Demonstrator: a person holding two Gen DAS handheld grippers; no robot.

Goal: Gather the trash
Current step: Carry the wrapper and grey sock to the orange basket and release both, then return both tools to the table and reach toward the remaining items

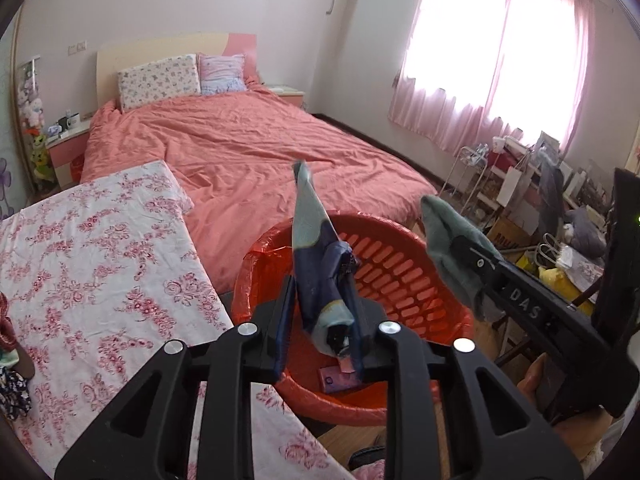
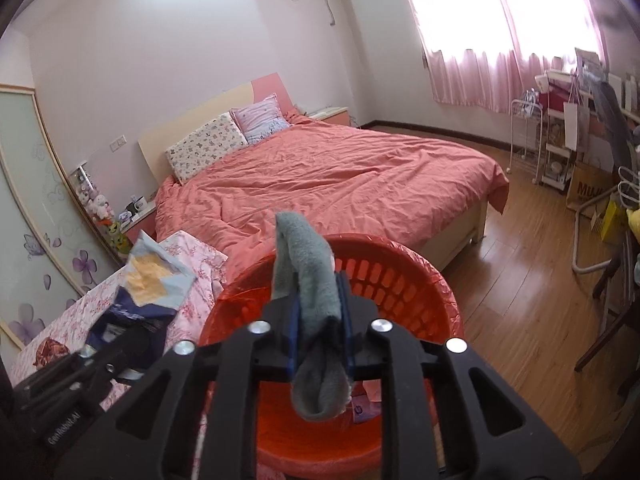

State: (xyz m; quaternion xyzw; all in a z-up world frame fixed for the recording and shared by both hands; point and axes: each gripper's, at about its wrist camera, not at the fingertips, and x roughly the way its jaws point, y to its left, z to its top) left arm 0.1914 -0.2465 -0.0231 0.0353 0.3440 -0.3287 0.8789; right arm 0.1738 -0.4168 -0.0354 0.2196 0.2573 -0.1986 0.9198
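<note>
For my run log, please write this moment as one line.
left gripper: blue wrapper between jaws | right gripper: grey cloth between jaws | both above red basket

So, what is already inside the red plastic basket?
In the red plastic basket, lined with a red bag, one small purple packet lies on the bottom. The blue-and-white wrapper and the grey-green cloth hanging over it cover the rest of the bottom.
</note>
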